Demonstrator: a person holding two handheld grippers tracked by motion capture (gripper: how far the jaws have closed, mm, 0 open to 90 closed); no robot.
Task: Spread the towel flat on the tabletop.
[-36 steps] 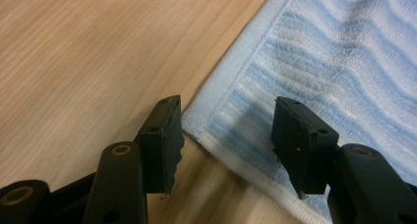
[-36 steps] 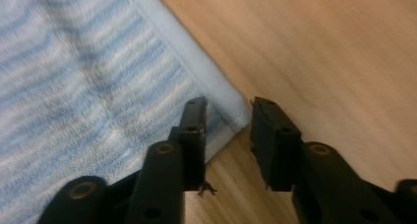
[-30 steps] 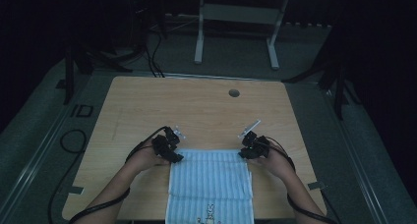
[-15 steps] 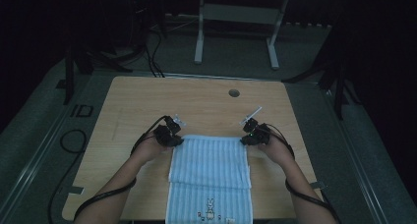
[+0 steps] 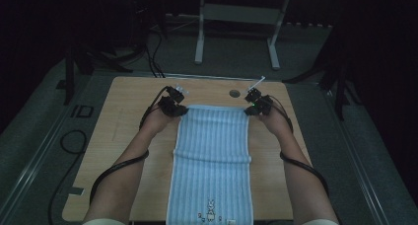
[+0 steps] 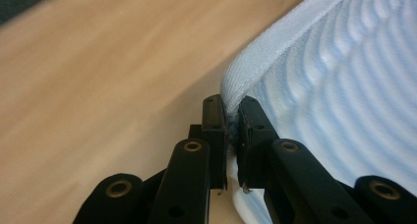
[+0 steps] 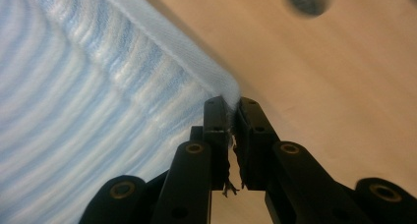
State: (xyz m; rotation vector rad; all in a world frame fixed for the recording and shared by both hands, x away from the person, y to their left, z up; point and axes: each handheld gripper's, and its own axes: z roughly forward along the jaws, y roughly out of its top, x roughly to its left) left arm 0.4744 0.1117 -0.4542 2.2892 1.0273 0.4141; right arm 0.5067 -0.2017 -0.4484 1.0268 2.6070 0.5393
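A light blue striped towel [image 5: 212, 151] lies lengthwise on the wooden table [image 5: 123, 116], with a small printed figure at its near end and a crease across its middle. My left gripper [image 5: 178, 111] is shut on the towel's far left corner; the left gripper view shows the hem [image 6: 255, 62] pinched between the black jaws [image 6: 232, 111]. My right gripper [image 5: 249, 110] is shut on the far right corner, its jaws [image 7: 232, 111] having just closed on the towel's hem [image 7: 196, 71]. Both corners are held a little above the tabletop.
A round cable hole [image 5: 234, 93] sits in the table just beyond the towel's far edge, close to the right gripper. Bare wood lies on both sides of the towel. Cables trail from both grippers along the forearms. A metal stand's legs [image 5: 236, 42] are on the floor behind.
Both hands have moved away from the person toward the table's far edge and risen slightly, drawing the towel's far edge with them. The towel now stretches farther across the table.
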